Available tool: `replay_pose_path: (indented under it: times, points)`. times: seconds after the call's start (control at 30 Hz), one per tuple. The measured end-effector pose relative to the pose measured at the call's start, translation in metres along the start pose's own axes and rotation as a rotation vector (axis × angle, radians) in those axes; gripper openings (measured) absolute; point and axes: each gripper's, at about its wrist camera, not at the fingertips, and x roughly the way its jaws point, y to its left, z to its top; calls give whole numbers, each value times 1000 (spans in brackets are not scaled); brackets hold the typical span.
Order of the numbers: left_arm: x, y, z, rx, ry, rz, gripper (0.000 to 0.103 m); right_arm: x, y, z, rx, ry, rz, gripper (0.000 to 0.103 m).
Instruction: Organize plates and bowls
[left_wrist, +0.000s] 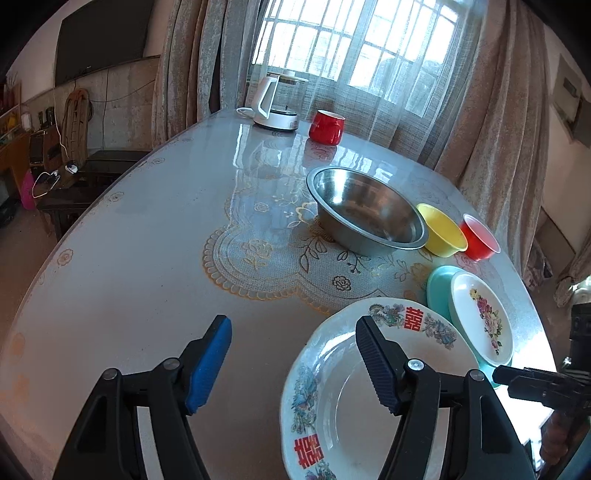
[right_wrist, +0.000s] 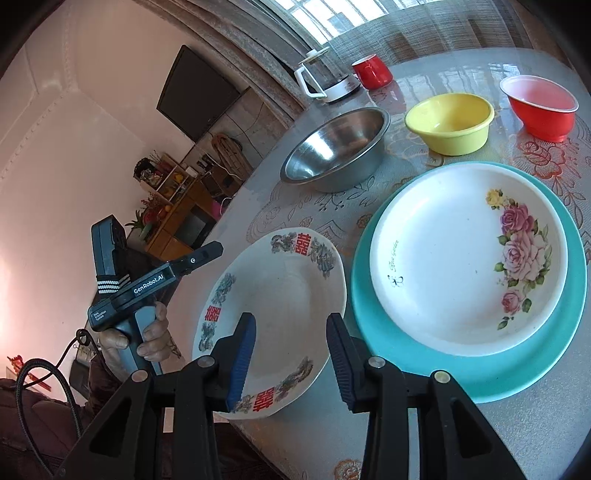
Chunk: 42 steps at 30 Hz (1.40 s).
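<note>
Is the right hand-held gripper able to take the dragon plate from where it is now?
Probably yes. The right hand-held gripper is open, and the near rim of the dragon plate lies just before its fingers, with nothing between. The flower plate lies clear to the side.

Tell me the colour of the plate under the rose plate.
Teal; clearest in the right wrist view.
</note>
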Motion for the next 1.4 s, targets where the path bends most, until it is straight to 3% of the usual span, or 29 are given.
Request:
replay_pose_path:
  times: [0.2,0.67,0.87,1.03,1.4]
  points:
    - [-2,6,-10,33,17,-34,57,4,-6,-14,40,27,-21,41]
    - [14,4,-26,93,73,-103,54,22,-9,-25,92,-5,-65,37]
    - [26,5,-32,84,110,-140,43,32,-12,-24,102,-29,-77,33]
    - [29,-3,-35,102,120,-168,37,40,-8,-23,73,-28,-115,21]
    - [25,-7,-36,144,89,-127,37,44,5,-23,-40,-13,-226,21]
